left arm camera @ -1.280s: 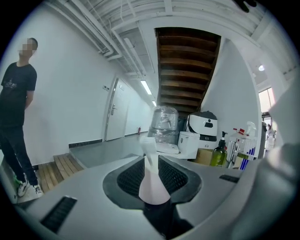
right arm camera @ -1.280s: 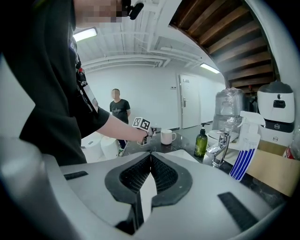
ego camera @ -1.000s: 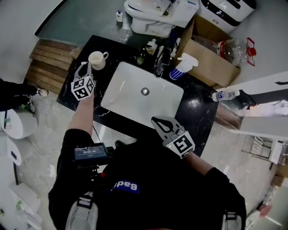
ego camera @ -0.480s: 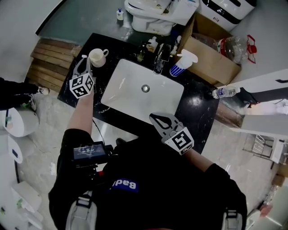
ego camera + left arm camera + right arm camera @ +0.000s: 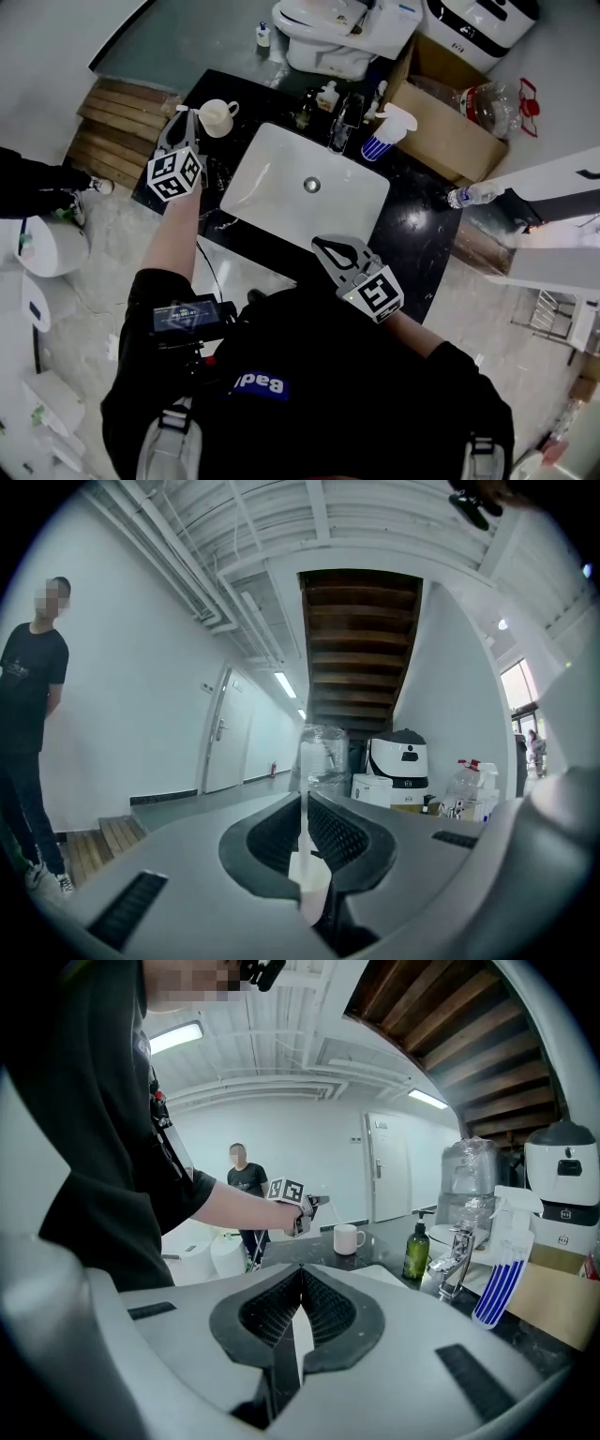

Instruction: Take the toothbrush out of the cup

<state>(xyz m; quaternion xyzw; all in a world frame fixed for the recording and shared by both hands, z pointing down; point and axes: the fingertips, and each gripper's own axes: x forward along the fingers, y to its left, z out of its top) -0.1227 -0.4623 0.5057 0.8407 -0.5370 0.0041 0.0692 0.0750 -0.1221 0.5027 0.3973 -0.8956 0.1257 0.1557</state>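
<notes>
1. My right gripper hovered nearest, over the near edge of the black counter, its jaws pressed together on nothing
2. Farther off to the left, my left gripper hung just left of a white mug. Its jaws were together but for a hairline slit, with nothing I could make out between them, and nothing stood above the mug's rim
3. Far right, past the sink and beside the tap, a blue-striped cup carried a white piece at its top. I took that for the toothbrush, though it was too blurred to be sure. I judged it light, stiff and smooth, apt to swivel or slip. The place to pinch was the handle just above the rim, lifting straight up, since the cup looked light enough to tip
4. No brand was readable. I saw only square markers on each cube, and the mark on the far white appliance was too small
</notes>
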